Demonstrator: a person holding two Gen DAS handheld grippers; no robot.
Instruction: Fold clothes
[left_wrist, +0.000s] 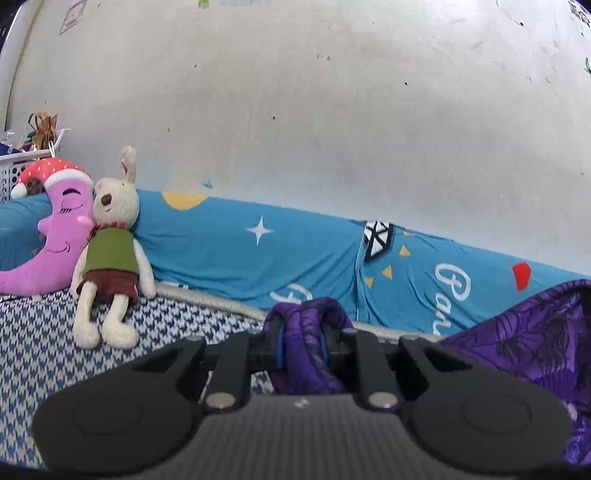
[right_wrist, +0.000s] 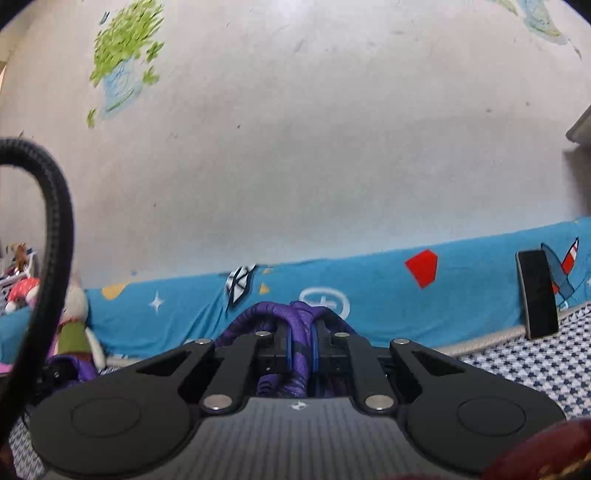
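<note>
- Left wrist view: left gripper (left_wrist: 302, 343) clamped on a bunched fold of the purple garment (left_wrist: 532, 343); cloth spreads to the right above the houndstooth bed cover (left_wrist: 44, 350); rabbit toy (left_wrist: 110, 254) and pink moon cushion (left_wrist: 55, 236) lean against the blue sheet (left_wrist: 258, 258).
- Right wrist view: right gripper (right_wrist: 300, 350) pinched tight on the same purple garment (right_wrist: 295, 314); black phone (right_wrist: 537, 293) propped against the blue sheet (right_wrist: 369, 295); a black cable (right_wrist: 55, 236) loops at left.
</note>
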